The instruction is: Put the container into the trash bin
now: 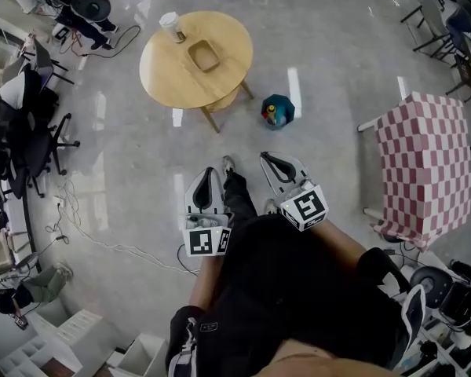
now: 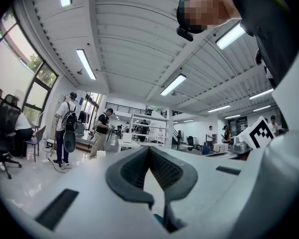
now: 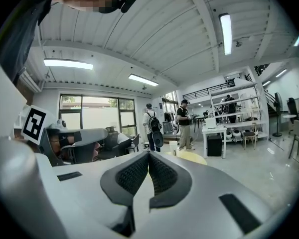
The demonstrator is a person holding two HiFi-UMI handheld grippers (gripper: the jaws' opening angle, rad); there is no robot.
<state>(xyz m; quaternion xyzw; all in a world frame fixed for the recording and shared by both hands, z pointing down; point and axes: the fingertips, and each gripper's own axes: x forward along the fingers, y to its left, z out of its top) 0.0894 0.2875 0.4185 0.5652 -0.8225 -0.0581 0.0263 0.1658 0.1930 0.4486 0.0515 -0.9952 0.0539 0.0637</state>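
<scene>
On the far round table (image 1: 166,75) the tan container (image 1: 204,55) sits with its opening upward, too nearly square from above to tell its long axis; right of the table, nearer, stands the trash bin (image 1: 278,111). Left gripper (image 1: 207,173) and right gripper (image 1: 268,158) are pinched closed, empty

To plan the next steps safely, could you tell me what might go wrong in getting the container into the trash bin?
The cup stands near the container on the round table, so reaching in could tip it. The trash bin looks small and already holds items, so the container may not fit.
</scene>
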